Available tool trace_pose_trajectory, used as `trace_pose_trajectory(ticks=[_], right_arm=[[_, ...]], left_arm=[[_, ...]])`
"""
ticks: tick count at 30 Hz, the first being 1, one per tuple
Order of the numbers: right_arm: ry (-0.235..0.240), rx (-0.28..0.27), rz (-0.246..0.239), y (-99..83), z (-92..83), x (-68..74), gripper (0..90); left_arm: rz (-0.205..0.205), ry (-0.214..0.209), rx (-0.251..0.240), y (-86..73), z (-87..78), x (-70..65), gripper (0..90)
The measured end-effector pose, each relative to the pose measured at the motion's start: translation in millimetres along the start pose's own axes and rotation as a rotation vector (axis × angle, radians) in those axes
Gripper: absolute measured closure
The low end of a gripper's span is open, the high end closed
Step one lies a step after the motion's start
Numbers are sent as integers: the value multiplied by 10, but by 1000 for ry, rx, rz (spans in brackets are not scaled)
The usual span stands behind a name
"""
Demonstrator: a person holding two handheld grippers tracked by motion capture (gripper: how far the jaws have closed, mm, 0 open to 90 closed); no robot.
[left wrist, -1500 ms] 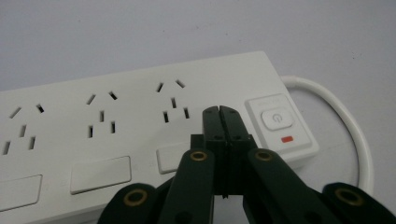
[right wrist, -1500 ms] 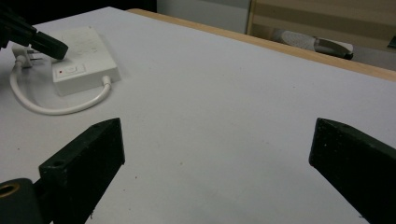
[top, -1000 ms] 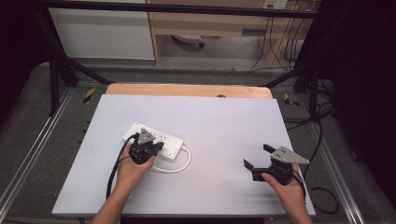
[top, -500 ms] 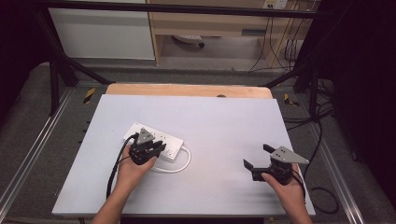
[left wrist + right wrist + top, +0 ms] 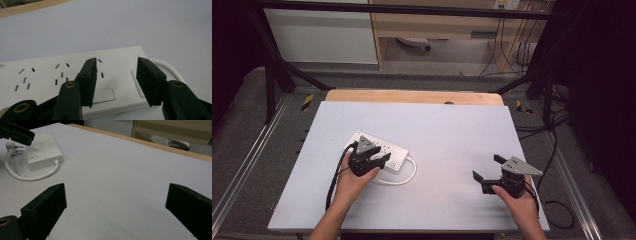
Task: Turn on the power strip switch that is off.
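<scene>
The likeliest trouble from here was a nudge: the left gripper point(image 5: 379, 161) hung low over the power strip point(image 5: 388, 152), and any drop of the hand could have pushed the light white strip across the smooth table point(image 5: 447, 130) or dragged it by its cord point(image 5: 404, 179). The cord looped round the strip's near end to a plug point(image 5: 13, 146) lying beside it, so a jaw coming down carelessly might also have snagged that loop. A pinch at the switch point(image 5: 103, 95) end (if that was the aim) could have slipped off the flat top, since there was little there to grip.

The left gripper's point(image 5: 116, 80) jaws had just been opening and stood roughly half apart, with nothing between them; in the left gripper view they framed the strip's switch end and the last socket, and I could not tell whether their tips touched the casing. The strip itself lay flat on the left part of the table, angled, sockets up.

The right gripper point(image 5: 488, 168) sat well apart, at the right near edge, its jaws wide and empty over bare table point(image 5: 117, 202), pointing roughly toward the strip.
</scene>
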State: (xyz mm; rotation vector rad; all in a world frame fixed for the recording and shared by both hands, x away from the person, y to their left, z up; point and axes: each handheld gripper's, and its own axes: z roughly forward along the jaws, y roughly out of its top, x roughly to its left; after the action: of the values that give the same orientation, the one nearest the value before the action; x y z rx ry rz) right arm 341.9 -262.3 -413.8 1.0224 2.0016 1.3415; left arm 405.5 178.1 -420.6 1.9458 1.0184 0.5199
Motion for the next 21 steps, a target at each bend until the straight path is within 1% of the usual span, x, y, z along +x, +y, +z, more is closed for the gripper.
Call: trace_pose_trajectory(ticks=[2, 5, 8, 11, 13, 15, 18, 21], right_arm=[[0, 0, 0, 0, 0, 0, 37], [0, 1, 0, 0, 0, 1, 37], [0, 2, 0, -2, 0, 0, 37], [1, 2, 3, -2, 0, 1, 37], [0, 2, 1, -2, 0, 1, 37], [2, 3, -1, -2, -1, 0, 37], [0, 2, 0, -2, -1, -3, 37], [0, 2, -1, -2, -2, -2, 37]], left_arm=[[-9, 5, -3, 8, -6, -1, 438], [-29, 26, -10, 22, -14, 5, 341], [-32, 28, -14, 32, -19, 3, 259], [-38, 22, -14, 35, -15, -10, 216], [-33, 16, -19, 42, -20, -16, 211], [-39, 1, -25, 50, -24, -29, 197], [-30, 1, -40, 60, -32, -43, 142], [-20, -8, -59, 65, -38, -59, 102]])
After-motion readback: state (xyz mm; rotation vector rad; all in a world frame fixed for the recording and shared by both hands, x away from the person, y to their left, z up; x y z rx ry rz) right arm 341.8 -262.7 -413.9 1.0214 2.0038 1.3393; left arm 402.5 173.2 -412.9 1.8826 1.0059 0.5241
